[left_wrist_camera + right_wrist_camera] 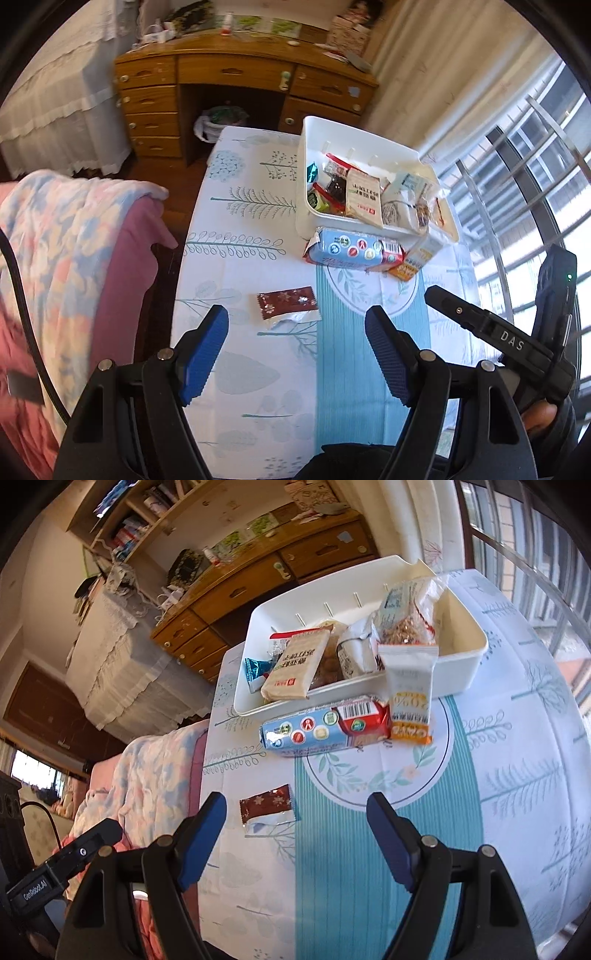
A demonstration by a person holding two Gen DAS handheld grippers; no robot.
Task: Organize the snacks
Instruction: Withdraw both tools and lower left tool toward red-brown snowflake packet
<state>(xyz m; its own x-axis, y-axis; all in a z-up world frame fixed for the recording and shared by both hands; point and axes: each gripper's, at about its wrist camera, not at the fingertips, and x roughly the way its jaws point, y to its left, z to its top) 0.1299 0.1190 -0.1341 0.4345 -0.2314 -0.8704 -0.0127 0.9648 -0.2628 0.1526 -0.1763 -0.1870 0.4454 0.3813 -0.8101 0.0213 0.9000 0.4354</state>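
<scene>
Blue ribbed pads line both claws: the left gripper (295, 332) and the right gripper (295, 812) gape wide, holding nothing. Between them on the tablecloth (258, 387) lies a crinkly maroon foil sachet (288, 304); beyond, a glossy blue biscuit roll (351, 253) touches the smooth white plastic bin (306, 155) of packets.

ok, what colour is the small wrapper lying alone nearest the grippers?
Dark red with pale star shapes, silver at one end: the small wrapper. Left wrist view shows it best.
</scene>
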